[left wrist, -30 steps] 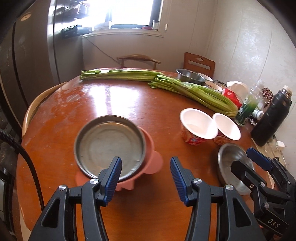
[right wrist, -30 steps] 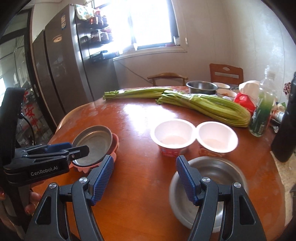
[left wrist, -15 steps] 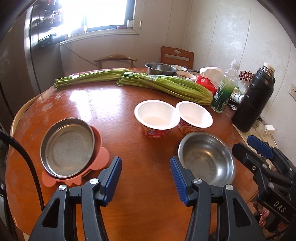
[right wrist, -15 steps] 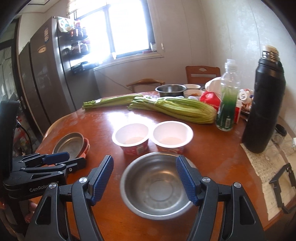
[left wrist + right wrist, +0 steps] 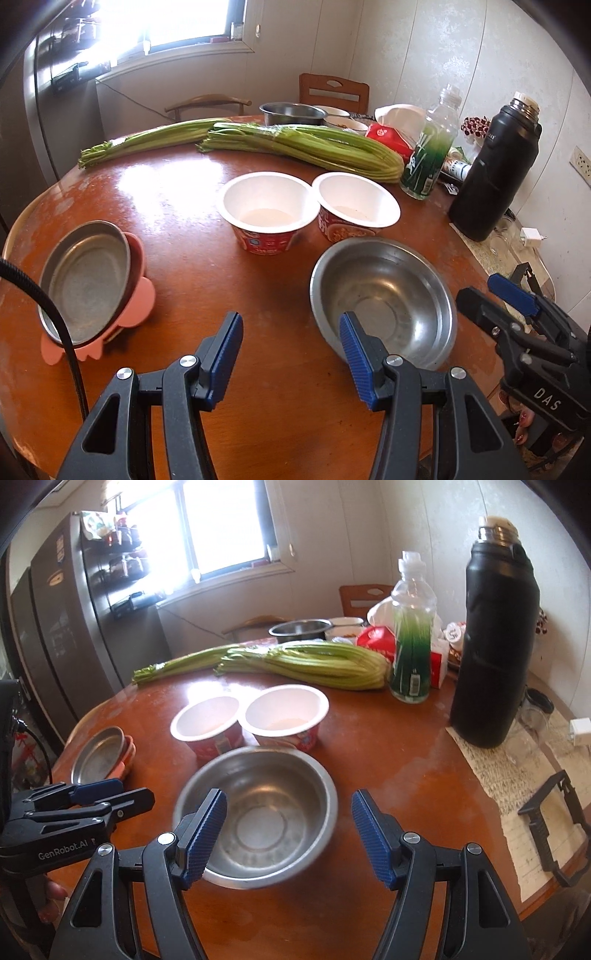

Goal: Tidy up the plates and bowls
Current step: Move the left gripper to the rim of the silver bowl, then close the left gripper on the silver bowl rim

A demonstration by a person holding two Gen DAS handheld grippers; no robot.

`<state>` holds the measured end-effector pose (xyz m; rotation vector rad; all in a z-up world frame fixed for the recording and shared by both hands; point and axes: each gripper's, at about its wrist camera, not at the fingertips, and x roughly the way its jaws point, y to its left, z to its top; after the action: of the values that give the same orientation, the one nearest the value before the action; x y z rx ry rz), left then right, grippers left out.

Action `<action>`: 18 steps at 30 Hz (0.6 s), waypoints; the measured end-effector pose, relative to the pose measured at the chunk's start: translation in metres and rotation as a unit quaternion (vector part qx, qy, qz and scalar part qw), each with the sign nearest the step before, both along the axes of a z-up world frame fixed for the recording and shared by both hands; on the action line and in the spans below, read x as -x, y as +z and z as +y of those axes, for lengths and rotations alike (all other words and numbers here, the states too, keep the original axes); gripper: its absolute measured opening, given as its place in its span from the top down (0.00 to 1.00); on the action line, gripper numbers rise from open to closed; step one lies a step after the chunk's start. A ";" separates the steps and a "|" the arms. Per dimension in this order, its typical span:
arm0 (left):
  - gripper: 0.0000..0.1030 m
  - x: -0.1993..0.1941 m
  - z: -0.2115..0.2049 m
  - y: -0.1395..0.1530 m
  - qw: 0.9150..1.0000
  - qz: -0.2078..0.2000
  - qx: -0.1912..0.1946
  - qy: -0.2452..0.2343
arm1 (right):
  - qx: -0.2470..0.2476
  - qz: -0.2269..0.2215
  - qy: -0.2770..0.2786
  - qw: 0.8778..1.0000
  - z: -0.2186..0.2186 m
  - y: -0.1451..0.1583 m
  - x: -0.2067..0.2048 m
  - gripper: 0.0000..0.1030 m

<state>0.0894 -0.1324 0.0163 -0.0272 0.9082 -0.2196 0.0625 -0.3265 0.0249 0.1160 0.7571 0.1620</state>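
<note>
Left wrist view showed the left gripper point(image 5: 291, 354) with jaws apart and nothing between them, hanging over the brown worktop point(image 5: 177, 221) just beside the steel bowl point(image 5: 382, 301). Right wrist view showed the right gripper point(image 5: 290, 834) spread wide, holding nothing, its blue pads either side of the same bowl's near rim without pressing it. Two white paper bowls point(image 5: 286, 710) sat touching each other behind it. A steel plate point(image 5: 85, 282) rested in a pink dish point(image 5: 138, 299) near the left edge.
</note>
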 end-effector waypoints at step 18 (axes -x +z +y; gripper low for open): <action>0.47 -0.045 -0.032 -0.030 0.998 0.042 0.022 -0.029 | 0.028 0.066 0.034 0.997 0.010 -0.046 -0.022 0.30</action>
<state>0.1343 -0.1644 -0.0140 -0.0506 0.9888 -0.2947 0.0848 -0.3165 -0.0215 0.0483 0.8964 0.1984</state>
